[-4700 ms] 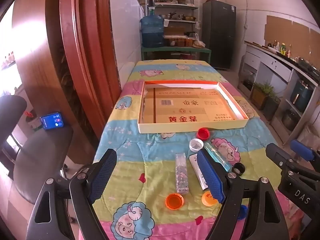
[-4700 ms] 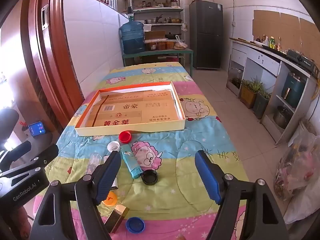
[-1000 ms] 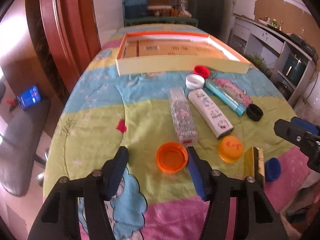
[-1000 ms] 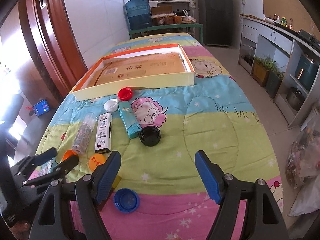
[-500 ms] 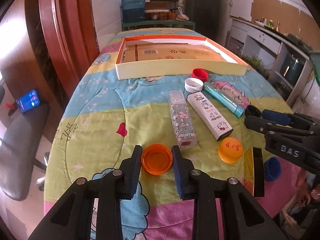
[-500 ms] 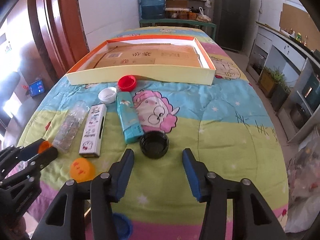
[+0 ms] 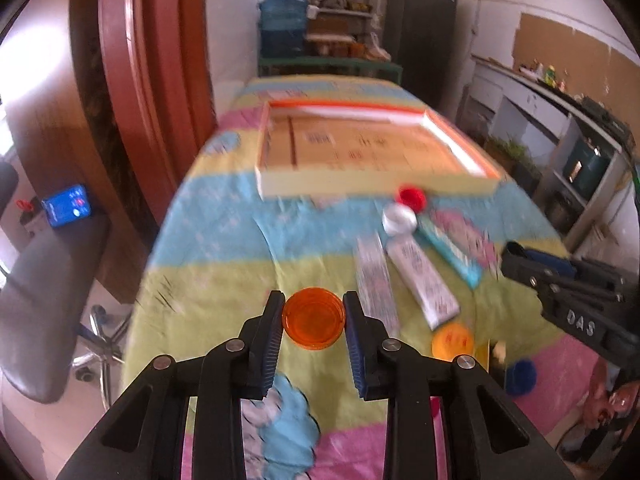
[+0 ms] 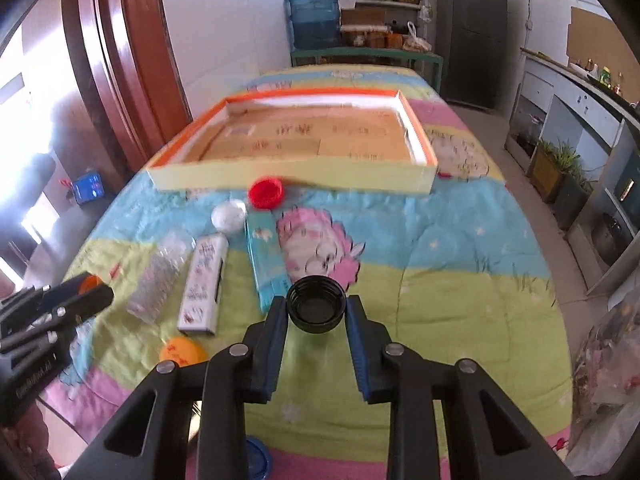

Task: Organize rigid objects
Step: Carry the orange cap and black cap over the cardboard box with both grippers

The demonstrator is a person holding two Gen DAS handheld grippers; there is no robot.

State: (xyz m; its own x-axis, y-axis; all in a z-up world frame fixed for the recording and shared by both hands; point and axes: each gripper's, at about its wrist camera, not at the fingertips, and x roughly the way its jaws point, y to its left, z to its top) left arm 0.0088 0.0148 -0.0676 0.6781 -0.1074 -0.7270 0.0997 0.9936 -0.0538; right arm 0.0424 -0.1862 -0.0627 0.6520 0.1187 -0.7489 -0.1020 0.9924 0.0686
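Note:
My left gripper [image 7: 314, 322] is shut on an orange cap [image 7: 314, 312] and holds it a little above the cartoon-print cloth [image 7: 224, 240]. My right gripper [image 8: 316, 312] has a black cap [image 8: 316, 300] between its blue pads; its jaws are closing and the pads touch the cap's sides. Beyond both lies an orange-rimmed cardboard tray [image 8: 280, 178], with only flat cardboard in it. Loose on the cloth are a red cap [image 8: 265, 193], a white cap [image 8: 228, 213], a teal box [image 8: 266, 256], a white box [image 8: 204, 284] and a clear box [image 8: 160, 272].
A yellow-orange lid [image 8: 182, 350] and a blue cap [image 8: 256, 458] lie near the front edge, with a gold box [image 7: 486, 356] beside them. A grey chair [image 7: 40, 288] carrying a phone [image 7: 66, 205] stands left of the table. Kitchen counters run along the right.
My left gripper closed on the orange cap and raised it off the cloth. My right gripper moved up to the black cap and narrowed its jaws around it.

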